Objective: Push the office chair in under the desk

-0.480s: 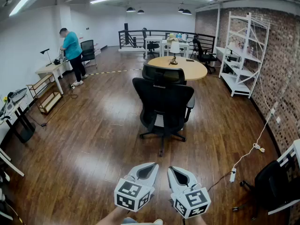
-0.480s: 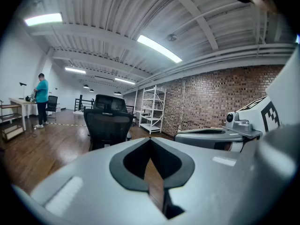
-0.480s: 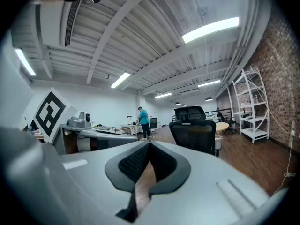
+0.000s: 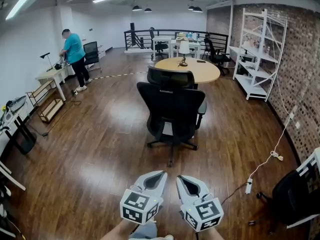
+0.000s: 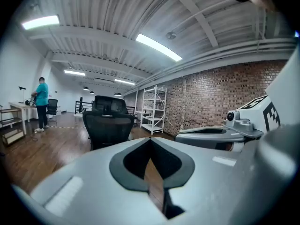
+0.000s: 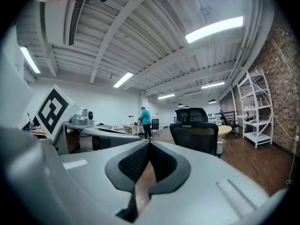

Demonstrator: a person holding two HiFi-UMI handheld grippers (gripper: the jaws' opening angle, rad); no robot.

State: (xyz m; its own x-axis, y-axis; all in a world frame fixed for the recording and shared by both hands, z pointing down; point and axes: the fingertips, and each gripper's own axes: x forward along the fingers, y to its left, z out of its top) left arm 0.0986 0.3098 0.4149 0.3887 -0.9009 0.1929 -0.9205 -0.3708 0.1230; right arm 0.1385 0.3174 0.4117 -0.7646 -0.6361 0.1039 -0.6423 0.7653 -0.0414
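Note:
A black office chair (image 4: 172,109) stands on the wood floor with its back toward me, some way in front of a round wooden desk (image 4: 200,70). The same chair (image 5: 108,125) fills the middle left of the left gripper view, and the chair (image 6: 194,135) sits right of centre in the right gripper view. My left gripper (image 4: 159,173) and right gripper (image 4: 181,177) are held side by side low in the head view, well short of the chair. Both are shut with nothing between the jaws.
A person in a teal shirt (image 4: 74,54) stands at a desk (image 4: 52,74) far left. White shelving (image 4: 260,59) lines the brick wall at right. A cable with a power strip (image 4: 248,185) lies on the floor at right, next to another black chair (image 4: 292,196).
The chair and desk sit slightly nearer and lower in the head view, as I have stepped a little forward. Both grippers stay shut and side by side.

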